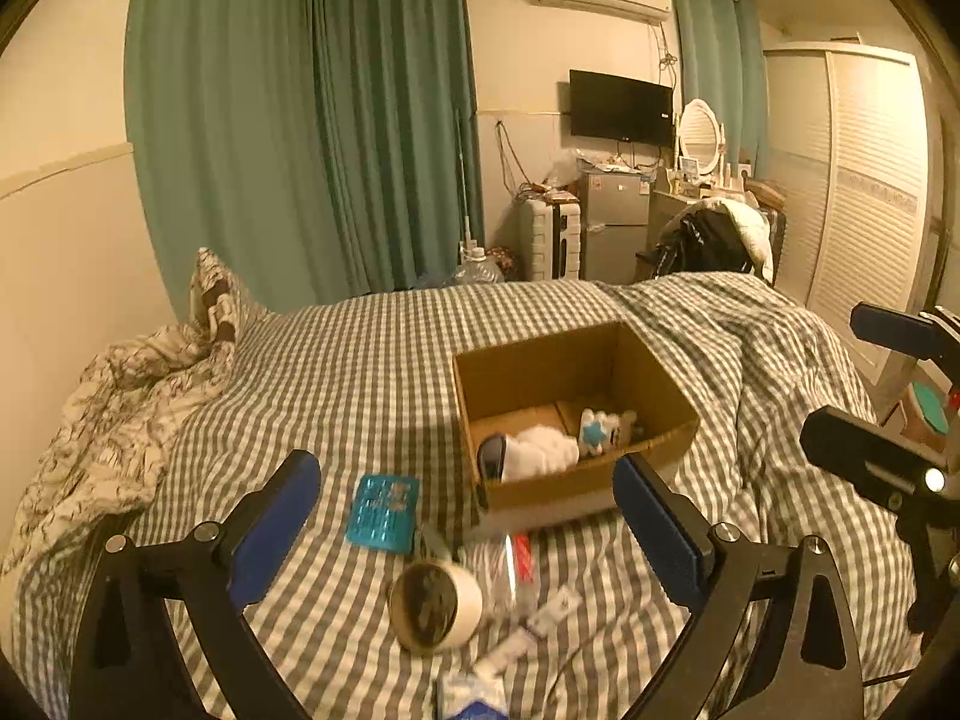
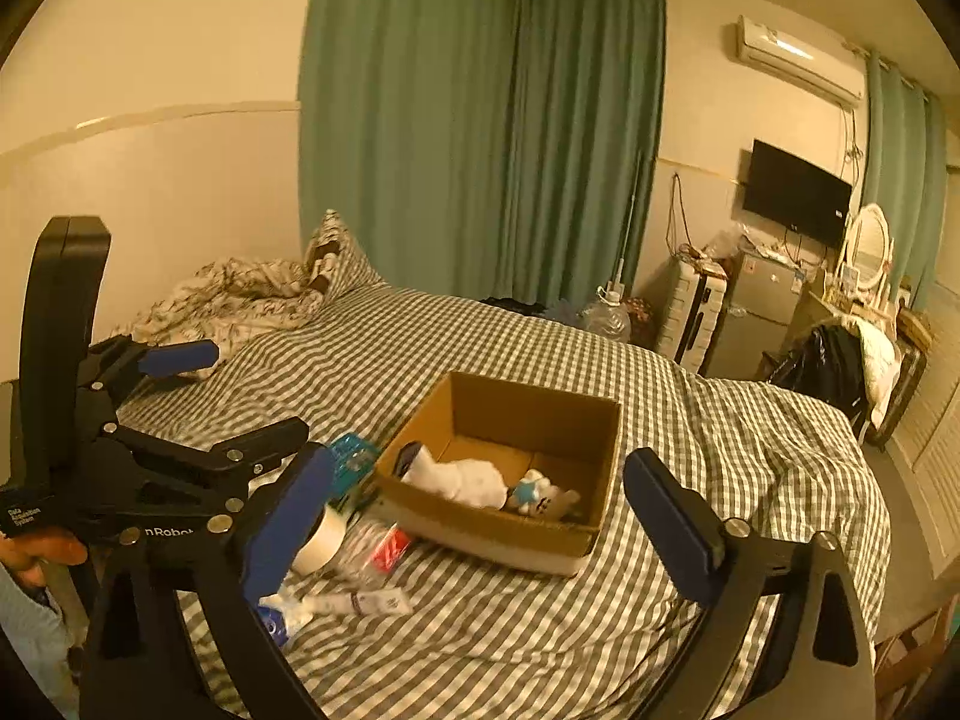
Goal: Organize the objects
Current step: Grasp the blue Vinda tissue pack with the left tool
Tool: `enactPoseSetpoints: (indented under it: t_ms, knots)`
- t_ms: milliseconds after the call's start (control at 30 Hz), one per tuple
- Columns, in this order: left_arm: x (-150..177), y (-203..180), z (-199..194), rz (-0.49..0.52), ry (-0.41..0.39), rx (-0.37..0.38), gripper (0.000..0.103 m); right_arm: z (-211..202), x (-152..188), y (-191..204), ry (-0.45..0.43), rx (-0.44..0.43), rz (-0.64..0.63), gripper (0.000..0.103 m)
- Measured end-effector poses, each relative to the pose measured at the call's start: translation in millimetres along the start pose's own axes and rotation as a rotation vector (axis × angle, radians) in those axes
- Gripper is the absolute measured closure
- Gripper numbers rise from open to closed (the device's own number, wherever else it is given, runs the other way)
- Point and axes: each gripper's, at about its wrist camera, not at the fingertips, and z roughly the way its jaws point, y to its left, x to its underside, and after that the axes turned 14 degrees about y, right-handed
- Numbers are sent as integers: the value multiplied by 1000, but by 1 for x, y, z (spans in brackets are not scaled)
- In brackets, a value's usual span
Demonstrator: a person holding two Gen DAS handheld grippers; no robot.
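An open cardboard box (image 1: 576,483) sits on the checked bed and holds a white cloth (image 1: 540,450) and a small plush toy (image 1: 603,429). The box also shows in the right wrist view (image 2: 480,534). In front of it lie a teal packet (image 1: 384,510), a tape roll (image 1: 435,603), a clear packet with a red item (image 1: 521,555) and a white tube (image 1: 540,621). My left gripper (image 1: 465,510) is open and empty above these loose items. My right gripper (image 2: 477,522) is open and empty, in front of the box.
A crumpled patterned quilt (image 1: 114,408) and a pillow lie at the left of the bed (image 1: 384,360). Green curtains, a suitcase, a small fridge (image 1: 612,222), a television and a white wardrobe stand beyond the bed. The bed's right side drops to the floor.
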Motion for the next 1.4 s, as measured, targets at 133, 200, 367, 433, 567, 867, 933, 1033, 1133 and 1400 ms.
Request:
enactPoseSetpoints:
  t_ms: [133, 200, 367, 433, 567, 867, 933, 1033, 1133, 1400]
  knots:
    - [33, 4, 4, -23, 22, -18, 3, 5, 26, 18, 16, 14, 2, 0]
    - [50, 9, 12, -52, 43, -41, 3, 15, 39, 24, 30, 25, 17, 0]
    - [95, 17, 44, -104, 123, -91, 3, 48, 69, 35, 82, 30, 39, 0]
    - [112, 17, 62, -112, 174, -99, 3, 66, 81, 37, 119, 22, 54, 0]
    - [134, 10, 91, -100, 233, -122, 3, 94, 105, 36, 204, -1, 85, 0]
    - [162, -15, 136, 40, 378, -117, 13, 118, 120, 26, 269, -6, 125, 0]
    - [167, -24, 143, 85, 413, -108, 29, 120, 121, 27, 278, -6, 125, 0]
    - [171, -26, 146, 83, 441, -59, 50, 123, 122, 28, 289, -3, 120, 0]
    - [166, -16, 137, 31, 435, 5, 52, 125, 123, 27, 296, 2, 121, 0]
    - [121, 21, 78, -60, 265, 50, 52, 131, 115, 31, 302, 2, 134, 0]
